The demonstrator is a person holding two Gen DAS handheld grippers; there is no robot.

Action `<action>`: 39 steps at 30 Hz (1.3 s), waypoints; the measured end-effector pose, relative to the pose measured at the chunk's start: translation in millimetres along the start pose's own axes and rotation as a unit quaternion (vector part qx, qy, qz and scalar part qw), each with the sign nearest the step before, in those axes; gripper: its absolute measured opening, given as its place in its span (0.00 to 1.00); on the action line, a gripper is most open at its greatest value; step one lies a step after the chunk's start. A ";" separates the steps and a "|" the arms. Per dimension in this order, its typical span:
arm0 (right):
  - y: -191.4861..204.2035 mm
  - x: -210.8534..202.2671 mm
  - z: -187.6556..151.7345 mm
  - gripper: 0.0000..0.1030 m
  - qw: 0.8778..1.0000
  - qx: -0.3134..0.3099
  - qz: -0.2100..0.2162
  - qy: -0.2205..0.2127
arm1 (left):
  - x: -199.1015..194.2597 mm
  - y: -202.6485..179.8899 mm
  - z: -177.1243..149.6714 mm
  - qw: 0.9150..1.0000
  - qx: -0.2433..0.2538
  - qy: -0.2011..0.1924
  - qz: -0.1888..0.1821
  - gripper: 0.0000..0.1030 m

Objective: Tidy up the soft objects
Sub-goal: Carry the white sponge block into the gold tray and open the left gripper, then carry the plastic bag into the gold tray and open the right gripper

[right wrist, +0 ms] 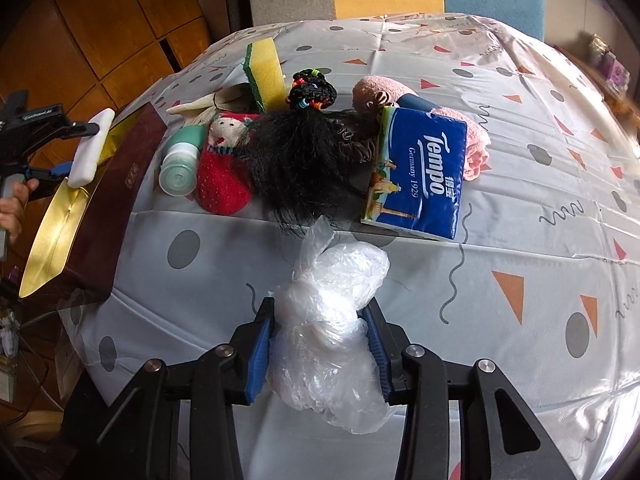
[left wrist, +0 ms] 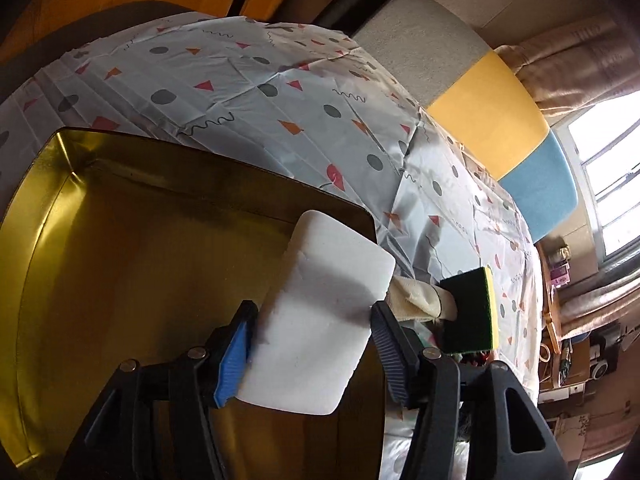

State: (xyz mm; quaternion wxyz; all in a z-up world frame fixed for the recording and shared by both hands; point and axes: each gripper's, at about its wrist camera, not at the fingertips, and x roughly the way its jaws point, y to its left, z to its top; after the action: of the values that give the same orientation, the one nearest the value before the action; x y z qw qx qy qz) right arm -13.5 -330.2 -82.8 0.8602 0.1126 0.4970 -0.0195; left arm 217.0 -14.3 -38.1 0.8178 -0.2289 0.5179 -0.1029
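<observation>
Jaws on the left gripper (left wrist: 312,340) are clenched on the white foam block (left wrist: 316,320), gripped across its short width; its long axis runs forward, away from the jaws and up toward the far rim. The block hangs over the open gold-lined box (left wrist: 120,280), not touching the floor of it as far as I can tell. So the drop target lies straight below and slightly left of the jaws; judgement: lower, then release, no sideways travel needed.

Jaws on the right gripper (right wrist: 320,344) are clenched on a crumpled clear plastic bag (right wrist: 332,320), held above the bench (right wrist: 520,220), well apart from the box. Left is the nearer arm to the box by far.

View differences: the left wrist view shows the box interior, with nothing in the part visible, and only a green-yellow sponge (left wrist: 472,312) past the block. The right wrist view shows the box's maroon outer wall and the rest of the pile: tissue pack (right wrist: 420,168), black wig (right wrist: 296,160), pink towel (right wrist: 476,144), red sock (right wrist: 220,176), mint bottle (right wrist: 180,164), all clustered mid-bench just beside the box.
</observation>
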 end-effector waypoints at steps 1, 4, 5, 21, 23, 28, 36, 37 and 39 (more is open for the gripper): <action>0.3 0.5 0.1 0.42 1.000 0.001 0.000 0.000 | 6.2 -2.1 2.6 1.000 0.005 0.010 -0.007 0.60; 1.0 1.3 1.0 0.42 1.000 0.000 -0.001 0.000 | 17.0 -5.4 3.7 1.000 0.013 0.017 0.018 0.66; 1.2 1.5 1.2 0.42 1.000 -0.001 -0.002 0.000 | 18.2 -5.6 2.7 1.000 0.019 0.019 0.015 0.67; -8.4 -2.4 3.3 0.64 0.999 0.033 0.001 -0.015 | -73.5 -13.4 -82.0 0.976 0.190 -0.071 0.079 0.81; -8.8 -3.9 3.5 0.64 0.999 0.036 0.004 -0.020 | -82.3 -13.6 -100.8 0.970 0.214 -0.078 0.082 0.81; -4.4 -2.8 4.2 0.64 0.999 0.030 0.001 -0.027 | -99.1 -11.4 -133.8 0.962 0.242 -0.090 0.084 0.81; 2.4 0.5 2.1 0.39 0.999 0.008 -0.019 -0.026 | -114.5 -4.6 -148.6 0.961 0.236 -0.103 0.103 0.81; 3.6 0.6 1.2 0.35 0.999 0.002 -0.024 -0.026 | -116.7 -2.5 -149.5 0.961 0.233 -0.104 0.107 0.80; 7.0 0.6 -0.4 0.34 0.999 -0.012 -0.032 -0.027 | -122.3 1.3 -149.1 0.961 0.226 -0.111 0.111 0.79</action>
State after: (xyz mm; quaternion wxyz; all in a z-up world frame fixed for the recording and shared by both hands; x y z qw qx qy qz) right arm -12.6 -323.2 -82.3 0.8733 0.0860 0.4774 -0.0444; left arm 29.5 -3.5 5.6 0.9070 0.0105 0.4090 -0.0997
